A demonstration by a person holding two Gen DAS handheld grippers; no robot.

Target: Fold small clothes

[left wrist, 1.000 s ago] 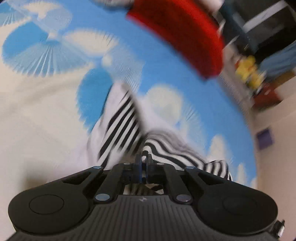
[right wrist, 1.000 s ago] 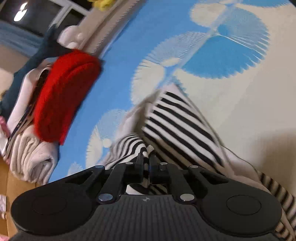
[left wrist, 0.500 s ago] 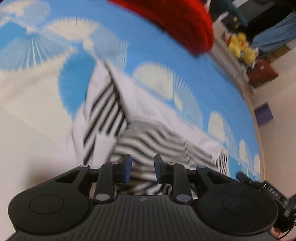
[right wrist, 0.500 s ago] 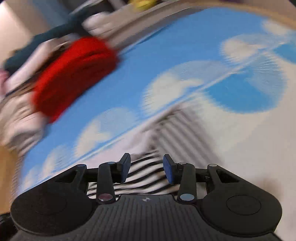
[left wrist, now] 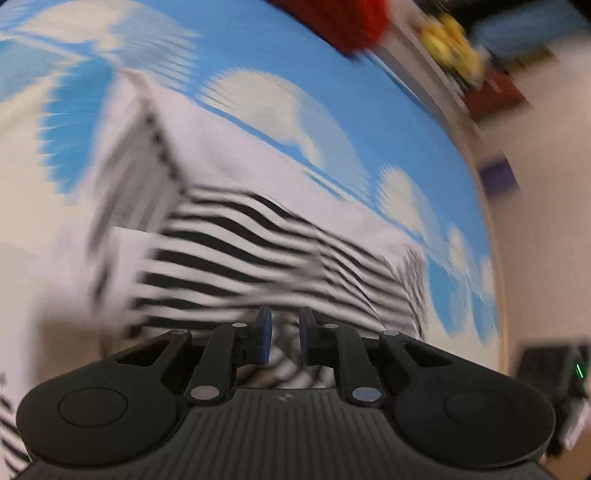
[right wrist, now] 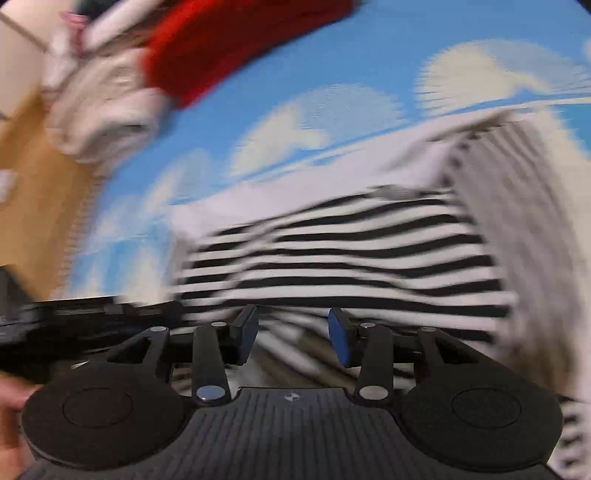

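A black-and-white striped garment [left wrist: 258,251] with white parts lies folded across the blue-and-cream patterned mat [left wrist: 332,92], blurred by motion. My left gripper [left wrist: 284,332] hovers at its near edge with a narrow gap between the blue pads; its jaws are closing, and striped cloth shows below the gap, not pinched. In the right wrist view the same garment [right wrist: 351,251] spreads ahead. My right gripper [right wrist: 293,332] stands wider apart at the near edge, its jaws opening, with nothing gripped between the pads.
A red knitted garment [right wrist: 229,48] lies on a pile of pale folded clothes [right wrist: 99,110] at the mat's far edge, beside wooden floor [right wrist: 33,184]. Yellow toys [left wrist: 450,33] sit beyond the mat. The other gripper's black body [right wrist: 74,321] shows at the left.
Both grippers were shut on the striped garment and have let it go. The garment now lies flatter on the mat, and both hands have swung sideways and pulled back toward its near edge.
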